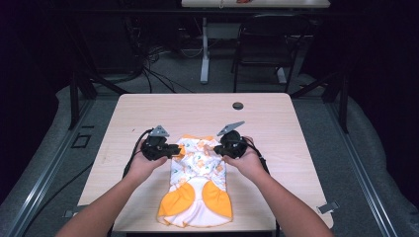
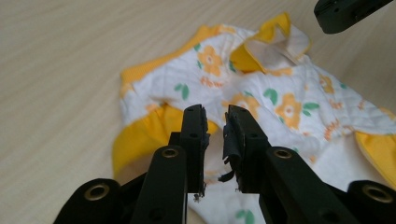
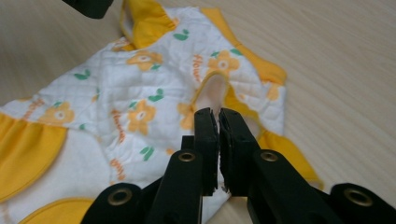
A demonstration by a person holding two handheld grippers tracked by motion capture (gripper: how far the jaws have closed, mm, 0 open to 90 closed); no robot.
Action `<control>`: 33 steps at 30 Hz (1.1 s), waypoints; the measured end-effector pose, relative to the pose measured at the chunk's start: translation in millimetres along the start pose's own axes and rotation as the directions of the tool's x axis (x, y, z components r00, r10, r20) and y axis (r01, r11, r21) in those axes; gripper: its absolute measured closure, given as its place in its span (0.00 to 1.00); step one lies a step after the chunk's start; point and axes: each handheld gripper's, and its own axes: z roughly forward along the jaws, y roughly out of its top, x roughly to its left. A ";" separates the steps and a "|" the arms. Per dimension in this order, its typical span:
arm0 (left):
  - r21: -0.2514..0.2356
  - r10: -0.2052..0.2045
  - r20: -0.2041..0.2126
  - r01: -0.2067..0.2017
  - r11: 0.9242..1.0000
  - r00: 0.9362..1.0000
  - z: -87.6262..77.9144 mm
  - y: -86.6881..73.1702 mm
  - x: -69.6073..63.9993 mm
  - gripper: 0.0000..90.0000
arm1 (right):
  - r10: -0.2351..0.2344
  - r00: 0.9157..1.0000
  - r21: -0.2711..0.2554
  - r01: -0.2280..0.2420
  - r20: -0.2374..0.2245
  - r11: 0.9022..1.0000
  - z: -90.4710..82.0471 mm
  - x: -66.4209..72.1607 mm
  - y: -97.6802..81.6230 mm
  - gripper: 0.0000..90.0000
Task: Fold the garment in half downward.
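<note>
A small white quilted garment with orange flowers and yellow trim lies flat on the wooden table, its yellow flaps toward the front edge. My left gripper is at the garment's upper left corner and my right gripper at its upper right. In the left gripper view the left gripper hovers above the garment, its jaws clearly apart and holding nothing. In the right gripper view the right gripper hangs over an armhole of the garment. Only a thin slit parts its jaws, and no cloth is in it.
A round cable hole sits near the table's far edge. Beyond the table are a black chair, a white desk leg and cables on the floor. Bare wood surrounds the garment on all sides.
</note>
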 end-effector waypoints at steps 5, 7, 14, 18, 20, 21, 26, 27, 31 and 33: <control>-0.011 -0.036 -0.022 0.036 0.999 0.999 16.1 17.4 19.8 0.85 | 0.013 0.999 -0.005 -0.013 0.030 1.000 15.7 -17.0 18.9 0.90; -0.016 -0.054 -0.035 0.053 0.998 0.998 23.1 19.7 25.6 0.85 | 0.012 0.999 -0.003 -0.012 0.039 1.000 23.5 -21.5 23.7 0.88; 0.018 -0.085 -0.066 0.086 0.996 0.994 44.3 18.0 36.7 0.82 | 0.030 0.996 0.016 -0.032 0.081 0.999 45.0 -29.8 28.8 0.83; 0.020 -0.096 -0.068 0.097 0.995 0.993 54.1 14.5 39.6 0.78 | 0.064 0.993 0.023 -0.067 0.098 0.997 54.1 -37.1 26.2 0.80; 0.032 -0.102 -0.067 0.104 0.994 0.993 58.1 12.5 40.3 0.76 | 0.083 0.990 0.030 -0.087 0.113 0.996 57.1 -41.4 23.4 0.79; 0.028 -0.113 -0.061 0.115 0.993 0.992 59.2 11.3 40.8 0.76 | 0.097 0.989 0.027 -0.101 0.114 0.995 58.8 -43.0 21.6 0.79; 0.020 -0.131 -0.083 0.133 0.991 0.988 63.1 3.4 43.0 0.70 | 0.121 0.988 0.029 -0.124 0.097 0.992 63.3 -47.1 16.6 0.75; 0.031 -0.143 -0.094 0.146 0.989 0.985 64.4 1.1 44.7 0.69 | 0.124 0.987 0.041 -0.128 0.103 0.991 65.4 -47.3 15.3 0.73; 0.059 -0.135 -0.100 0.141 0.988 0.986 67.0 -0.7 45.0 0.70 | 0.141 0.983 0.044 -0.146 0.115 0.988 70.6 -48.0 12.0 0.71; 0.067 -0.133 -0.095 0.139 0.988 0.987 68.3 -1.0 44.4 0.71 | 0.151 0.982 0.046 -0.157 0.112 0.987 73.4 -47.8 9.8 0.71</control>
